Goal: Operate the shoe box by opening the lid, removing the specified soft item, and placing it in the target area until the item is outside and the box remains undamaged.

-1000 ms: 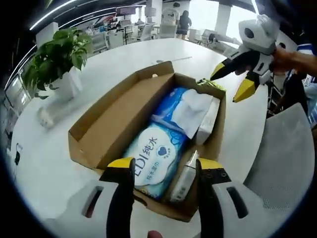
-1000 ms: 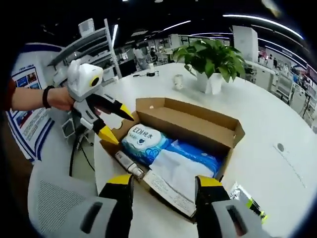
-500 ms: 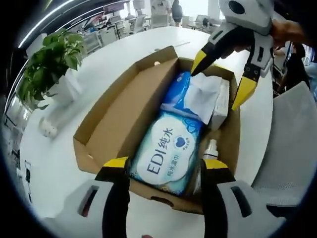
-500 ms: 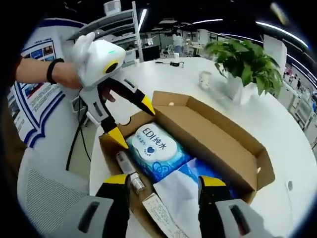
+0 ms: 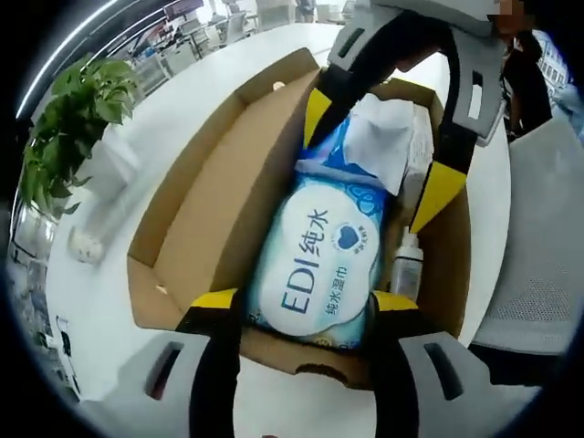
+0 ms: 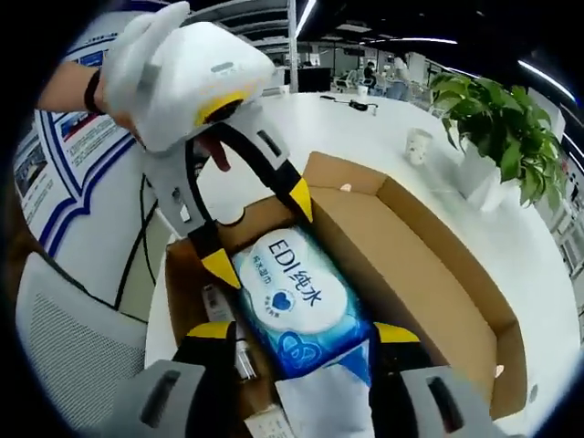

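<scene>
An open cardboard shoe box (image 5: 196,214) (image 6: 429,274) lies on a white table. Inside is a soft blue-and-white wipes pack (image 5: 319,265) (image 6: 292,301) marked EDI. A white cloth (image 5: 383,151) (image 6: 328,406) lies over a blue pack at the other end. My left gripper (image 5: 304,306) (image 6: 260,233) stands open at the pack's near end, jaws spread a little wider than it. My right gripper (image 6: 301,338) (image 5: 372,155) is open above the cloth end, facing the left one. Neither holds anything.
A small bottle (image 5: 406,265) (image 6: 242,351) and paper lie along one box wall. A potted plant (image 5: 64,119) (image 6: 511,109) and a white cup (image 5: 87,242) (image 6: 418,144) stand on the table beyond the box. A grey mesh chair (image 6: 73,347) is beside the table.
Both grippers have dropped closer to the box and toward each other, from outside its ends to over its contents. Both stay open. The items in the box lie as before.
</scene>
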Available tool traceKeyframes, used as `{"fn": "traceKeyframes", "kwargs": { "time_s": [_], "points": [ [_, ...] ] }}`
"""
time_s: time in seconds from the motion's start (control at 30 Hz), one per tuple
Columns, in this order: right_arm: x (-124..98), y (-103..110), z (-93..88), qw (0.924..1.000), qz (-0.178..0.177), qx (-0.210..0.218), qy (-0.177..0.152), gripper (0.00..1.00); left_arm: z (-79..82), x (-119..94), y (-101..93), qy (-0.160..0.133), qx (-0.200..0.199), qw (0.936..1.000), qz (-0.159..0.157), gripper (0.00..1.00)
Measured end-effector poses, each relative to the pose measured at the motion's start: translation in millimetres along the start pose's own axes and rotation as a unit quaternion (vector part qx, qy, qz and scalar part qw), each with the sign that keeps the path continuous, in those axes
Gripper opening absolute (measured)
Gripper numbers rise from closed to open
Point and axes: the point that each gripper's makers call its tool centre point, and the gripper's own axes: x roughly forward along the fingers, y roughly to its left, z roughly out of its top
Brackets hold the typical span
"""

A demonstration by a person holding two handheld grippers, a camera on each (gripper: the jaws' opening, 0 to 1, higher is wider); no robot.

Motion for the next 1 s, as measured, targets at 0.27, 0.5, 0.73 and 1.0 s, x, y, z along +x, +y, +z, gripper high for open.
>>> {"fn": "traceKeyframes", "kwargs": {
  "time_s": [0.27, 0.5, 0.73, 1.0],
  "points": [
    [22.6, -0.5, -10.3, 0.9982, 0.007, -0.048, 0.035, 0.61, 4.7, 1.8, -6.1, 0.006, 0.024, 0.9996, -0.016, 0.53],
    [32.4, -6.8, -16.7, 0.9950, -0.003, -0.087, 0.049, 0.62, 6.2, 6.1, -10.8, 0.009, 0.029, 0.9988, -0.039, 0.53],
    [29.0, -2.8, -26.5, 0.9900, 0.001, -0.126, 0.063, 0.56, -3.9, 20.4, -19.4, 0.046, 0.106, 0.9929, -0.026, 0.59],
    [24.1, 7.6, -34.8, 0.9839, 0.000, -0.161, 0.077, 0.55, -3.5, 20.9, -29.4, 0.038, 0.111, 0.9917, -0.053, 0.57]
  ]
}}
